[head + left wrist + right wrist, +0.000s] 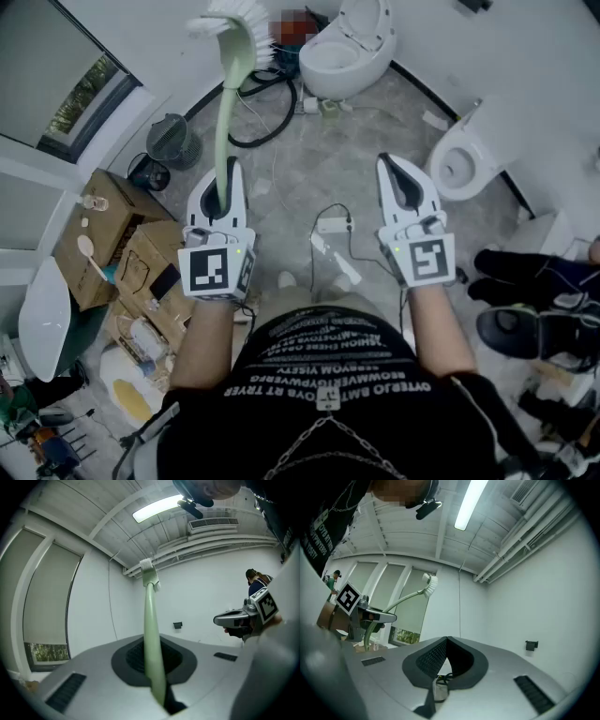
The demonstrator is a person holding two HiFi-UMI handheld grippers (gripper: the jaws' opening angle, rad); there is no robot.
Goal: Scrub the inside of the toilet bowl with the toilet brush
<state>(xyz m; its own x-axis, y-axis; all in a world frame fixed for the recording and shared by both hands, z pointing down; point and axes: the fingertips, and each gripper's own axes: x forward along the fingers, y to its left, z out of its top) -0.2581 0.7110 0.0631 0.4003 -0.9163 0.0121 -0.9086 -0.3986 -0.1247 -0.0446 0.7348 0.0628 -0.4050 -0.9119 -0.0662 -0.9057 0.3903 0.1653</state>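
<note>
My left gripper (223,183) is shut on the pale green handle of the toilet brush (228,89), which points up and away with its white bristle head (234,19) at the far end. In the left gripper view the handle (150,634) runs out from between the jaws to the bristles (146,565). My right gripper (392,167) is held level beside it, shut, with nothing in it. One white toilet (342,52) stands far ahead with its lid up. A second toilet bowl (457,167) stands open to the right of the right gripper.
Cardboard boxes (108,239) and clutter lie on the left, with a wire bin (173,141) beyond them. A black hose (267,117) loops near the far toilet. A power strip and cable (333,225) lie on the floor between the grippers. Dark bags and shoes (534,309) sit at the right.
</note>
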